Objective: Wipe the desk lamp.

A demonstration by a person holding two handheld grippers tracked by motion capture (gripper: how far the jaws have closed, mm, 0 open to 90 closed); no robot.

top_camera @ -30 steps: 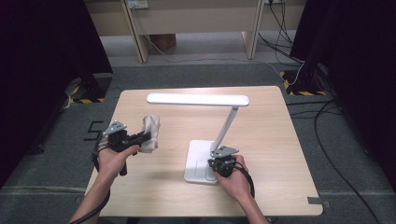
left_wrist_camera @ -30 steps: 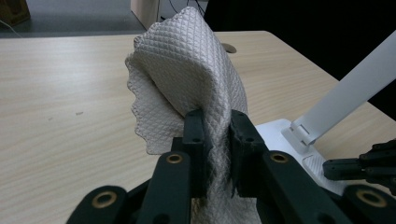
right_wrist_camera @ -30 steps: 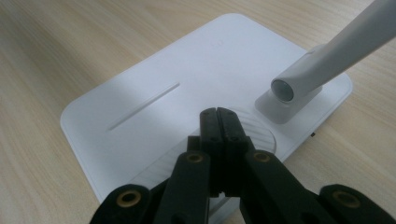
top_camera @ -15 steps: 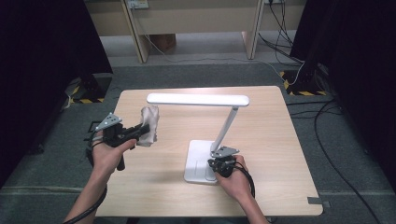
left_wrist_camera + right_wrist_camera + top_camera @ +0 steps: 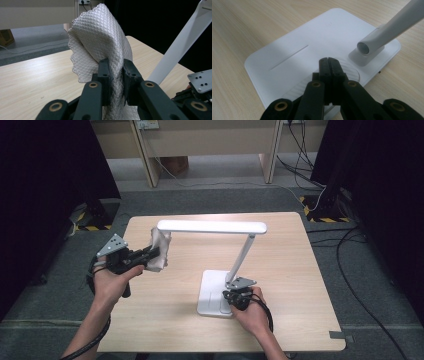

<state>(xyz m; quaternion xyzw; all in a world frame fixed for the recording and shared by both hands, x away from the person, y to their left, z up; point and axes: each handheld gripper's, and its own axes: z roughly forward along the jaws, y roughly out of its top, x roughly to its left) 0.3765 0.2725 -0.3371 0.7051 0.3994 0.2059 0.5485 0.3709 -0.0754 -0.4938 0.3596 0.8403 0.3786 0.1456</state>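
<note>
Toward the left edge of the wooden table [image 5: 165, 320], the left gripper [image 5: 150, 254] was clamped on a white waffle-weave cloth [image 5: 161, 251], the fabric bunched between its two jaws and lifted clear of the tabletop, just below the left end of the desk lamp's light bar [image 5: 212, 226]. The step in hand looked like wiping that bar. To do it well, the cloth's free fold, not the jaw tips, should meet the bar, with light pressure drawn along its length, since the slanted lamp arm [image 5: 242, 259] would likely flex or tip under a hard push. Near the front edge, the right gripper [image 5: 235, 299], its jaws together with nothing between them, pressed down on the white lamp base [image 5: 212, 292], seemingly steadying it. No containers stood on the table.
</note>
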